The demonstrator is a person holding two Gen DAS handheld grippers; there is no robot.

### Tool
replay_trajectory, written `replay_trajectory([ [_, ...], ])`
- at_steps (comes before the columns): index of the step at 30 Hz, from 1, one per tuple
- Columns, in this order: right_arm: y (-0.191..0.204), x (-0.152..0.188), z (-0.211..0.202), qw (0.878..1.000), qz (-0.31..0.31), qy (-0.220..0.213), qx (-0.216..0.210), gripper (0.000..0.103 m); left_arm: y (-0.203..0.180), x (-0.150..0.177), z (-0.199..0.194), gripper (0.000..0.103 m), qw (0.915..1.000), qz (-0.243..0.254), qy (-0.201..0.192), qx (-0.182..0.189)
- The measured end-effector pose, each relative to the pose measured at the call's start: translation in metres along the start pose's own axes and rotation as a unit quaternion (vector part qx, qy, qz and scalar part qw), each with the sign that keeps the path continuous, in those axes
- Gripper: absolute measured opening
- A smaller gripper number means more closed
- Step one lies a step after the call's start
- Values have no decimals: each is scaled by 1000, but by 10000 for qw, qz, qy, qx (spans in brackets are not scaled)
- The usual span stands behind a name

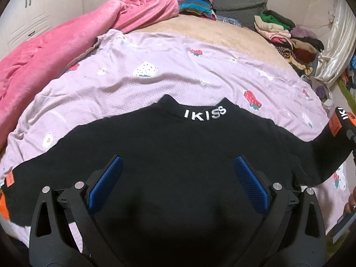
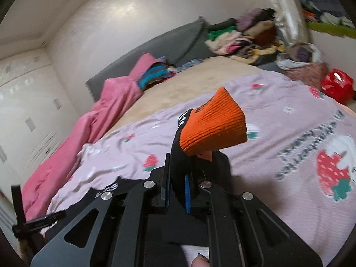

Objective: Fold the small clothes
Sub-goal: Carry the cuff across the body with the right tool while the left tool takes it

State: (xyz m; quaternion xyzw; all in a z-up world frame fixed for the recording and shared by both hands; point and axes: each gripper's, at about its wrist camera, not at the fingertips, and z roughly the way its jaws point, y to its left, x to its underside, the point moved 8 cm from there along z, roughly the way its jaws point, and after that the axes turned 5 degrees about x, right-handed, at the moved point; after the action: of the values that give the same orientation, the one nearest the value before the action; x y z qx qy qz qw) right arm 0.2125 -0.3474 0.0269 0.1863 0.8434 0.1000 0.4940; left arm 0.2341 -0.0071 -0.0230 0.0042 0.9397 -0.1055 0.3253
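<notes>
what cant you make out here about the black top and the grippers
- Black top: its hem, in the left wrist view, is hidden by the open left gripper and cut by the bottom edge.
- Left sleeve cuff: cut off by the left edge of that view.
- Right gripper: shut on the right sleeve below the orange cuff; the cloth covers its pads.
- Clothes pile: motion-blurred in the right wrist view.

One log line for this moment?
left tool: open above black top | right tool: shut on sleeve, orange cuff lifted
</notes>
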Motion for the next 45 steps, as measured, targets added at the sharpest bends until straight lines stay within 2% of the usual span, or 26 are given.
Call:
replay_trajectory([
  [8, 86, 21, 9, 9958, -677, 227, -574, 9, 27, 1, -12, 94, 9984, -496, -36, 261],
  [18, 162, 66, 21, 9854, -1284, 552, -972, 9, 55, 10, -20, 94, 9925, -1028, -6, 666],
  [29, 216, 126, 40, 9674, -2002, 947, -1231, 9, 73, 24, -17, 94, 9817, -1483, 185, 1181],
  [34, 231, 155, 51, 9588, -2207, 1205, -1323, 13, 75, 31, -13, 94, 9758, -1626, 277, 1435],
  [36, 235, 169, 54, 9542, -2283, 1351, -1383, 14, 75, 33, -10, 94, 9716, -1726, 328, 1586],
  [39, 242, 188, 54, 9470, -2382, 1548, -1500, 23, 75, 36, -6, 94, 9685, -1798, 384, 1677],
  [40, 242, 193, 53, 9444, -2407, 1614, -1550, 32, 74, 36, -4, 94, 9679, -1805, 396, 1706],
  [41, 243, 198, 52, 9420, -2407, 1682, -1627, 37, 73, 37, -1, 94, 9662, -1838, 424, 1755],
  [43, 245, 207, 47, 9371, -2429, 1802, -1743, 39, 70, 40, 4, 94, 9633, -1878, 506, 1848],
  [45, 246, 214, 42, 9310, -2461, 1937, -1875, 47, 66, 43, 10, 94, 9631, -1853, 590, 1862],
])
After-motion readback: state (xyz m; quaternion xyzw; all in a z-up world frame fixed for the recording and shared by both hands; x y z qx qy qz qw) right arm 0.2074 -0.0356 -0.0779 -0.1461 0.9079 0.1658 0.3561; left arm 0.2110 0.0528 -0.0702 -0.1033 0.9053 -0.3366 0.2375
